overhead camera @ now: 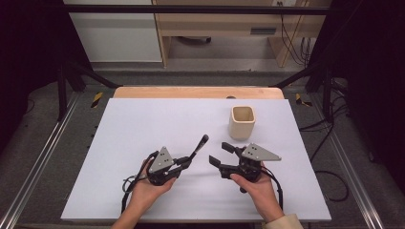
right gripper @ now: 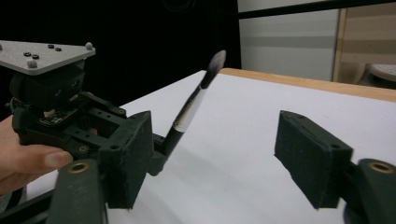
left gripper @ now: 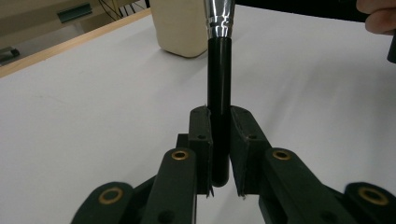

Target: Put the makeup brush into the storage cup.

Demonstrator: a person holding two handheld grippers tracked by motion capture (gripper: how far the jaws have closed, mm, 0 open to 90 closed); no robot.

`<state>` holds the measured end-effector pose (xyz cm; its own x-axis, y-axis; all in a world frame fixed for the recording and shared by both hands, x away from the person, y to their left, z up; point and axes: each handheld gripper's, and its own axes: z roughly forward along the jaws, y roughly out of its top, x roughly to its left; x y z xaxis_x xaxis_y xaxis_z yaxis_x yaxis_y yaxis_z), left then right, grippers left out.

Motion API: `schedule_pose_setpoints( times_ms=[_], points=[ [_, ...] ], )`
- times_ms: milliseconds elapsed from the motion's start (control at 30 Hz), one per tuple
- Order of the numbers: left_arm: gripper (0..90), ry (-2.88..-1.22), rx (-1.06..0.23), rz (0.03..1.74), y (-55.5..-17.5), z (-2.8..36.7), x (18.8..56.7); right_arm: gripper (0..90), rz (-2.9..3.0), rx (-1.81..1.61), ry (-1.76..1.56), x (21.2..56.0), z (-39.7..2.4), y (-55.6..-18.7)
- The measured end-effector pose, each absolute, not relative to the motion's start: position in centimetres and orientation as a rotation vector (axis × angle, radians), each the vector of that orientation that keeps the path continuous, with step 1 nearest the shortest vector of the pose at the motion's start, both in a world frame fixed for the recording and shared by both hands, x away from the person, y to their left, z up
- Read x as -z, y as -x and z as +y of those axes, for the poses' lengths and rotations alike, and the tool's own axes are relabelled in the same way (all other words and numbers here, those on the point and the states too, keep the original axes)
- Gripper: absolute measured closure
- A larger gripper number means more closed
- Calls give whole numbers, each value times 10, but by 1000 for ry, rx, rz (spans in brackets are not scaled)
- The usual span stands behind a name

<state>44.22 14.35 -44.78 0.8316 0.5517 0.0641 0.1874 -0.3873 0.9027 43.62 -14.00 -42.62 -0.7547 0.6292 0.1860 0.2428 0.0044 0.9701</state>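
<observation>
A makeup brush with a black handle, silver ferrule and dark bristles slants up and to the right from my left gripper, which is shut on the handle's lower end. In the left gripper view both pads clamp the handle near its butt. My right gripper stands open a short way to the right, its jaws turned toward the brush and nothing between them. In the right gripper view the brush rises beyond the left pad, apart from it. A cream cup stands upright behind the right gripper.
A white board covers the wooden table, whose far edge shows behind it. The cup sits just beyond the brush in the left gripper view. Cables trail from both grippers toward the front edge. Dark frame posts flank the table.
</observation>
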Motion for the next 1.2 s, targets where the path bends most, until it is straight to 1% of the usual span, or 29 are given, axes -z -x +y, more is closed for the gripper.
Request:
schedule_pose_setpoints(
  times_ms=[67, 100, 167, 233, 267, 367, 400, 433, 500, 533, 600, 633, 667, 833, 933, 967, 1000, 1033, 1067, 1100, 1167, 1200],
  points=[
    [792, -1965, -432, 545, -441, 142, 448, 319, 1991, -1808, -897, 427, -139, -436],
    [792, -1959, -430, 541, -441, 141, 449, 352, 2006, -1806, -892, 429, -136, -436],
    [792, -1955, -428, 540, -441, 140, 448, 359, 2007, -1806, -898, 430, -134, -436],
    [792, -1943, -421, 537, -439, 138, 448, 409, 2030, -1814, -907, 433, -131, -436],
    [792, -1943, -421, 537, -439, 138, 448, 409, 2030, -1814, -907, 433, -131, -436],
    [792, -1945, -409, 519, -437, 132, 448, 455, 2057, -1826, -908, 437, -125, -437],
    [791, -1945, -409, 519, -437, 132, 448, 455, 2057, -1826, -908, 437, -125, -437],
    [792, -1945, -404, 509, -434, 129, 448, 482, 2077, -1822, -902, 439, -122, -436],
    [792, -1950, -402, 503, -433, 127, 448, 491, 2094, -1817, -902, 441, -120, -436],
    [792, -1941, -396, 495, -431, 125, 448, 519, 2096, -1819, -907, 442, -119, -436],
    [792, -1941, -394, 493, -431, 125, 448, 528, 2096, -1824, -915, 442, -118, -437],
    [791, -1940, -388, 490, -430, 123, 447, 552, 2096, -1834, -915, 443, -118, -437],
    [792, -1940, -388, 490, -430, 123, 447, 552, 2096, -1834, -915, 443, -118, -437],
    [791, -1947, -379, 476, -429, 121, 448, 614, 2101, -1867, -909, 444, -116, -437],
    [791, -1950, -374, 473, -428, 121, 448, 632, 2101, -1874, -900, 445, -116, -437],
    [791, -1944, -372, 473, -428, 120, 449, 666, 2101, -1874, -906, 445, -117, -437],
    [792, -1944, -372, 473, -428, 120, 449, 666, 2101, -1874, -906, 445, -117, -437],
    [792, -1948, -369, 466, -428, 119, 449, 698, 2100, -1879, -901, 445, -117, -437],
    [792, -1943, -374, 463, -427, 119, 449, 766, 2094, -1909, -896, 445, -119, -437],
    [792, -1942, -384, 458, -427, 118, 449, 766, 2094, -1909, -896, 445, -119, -437],
    [782, -1937, -390, 464, -427, 116, 449, 787, 2099, -1935, -872, 444, -119, -436],
    [713, -1934, -385, 473, -427, 116, 449, 789, 2092, -1930, -867, 443, -120, -436]
  ],
)
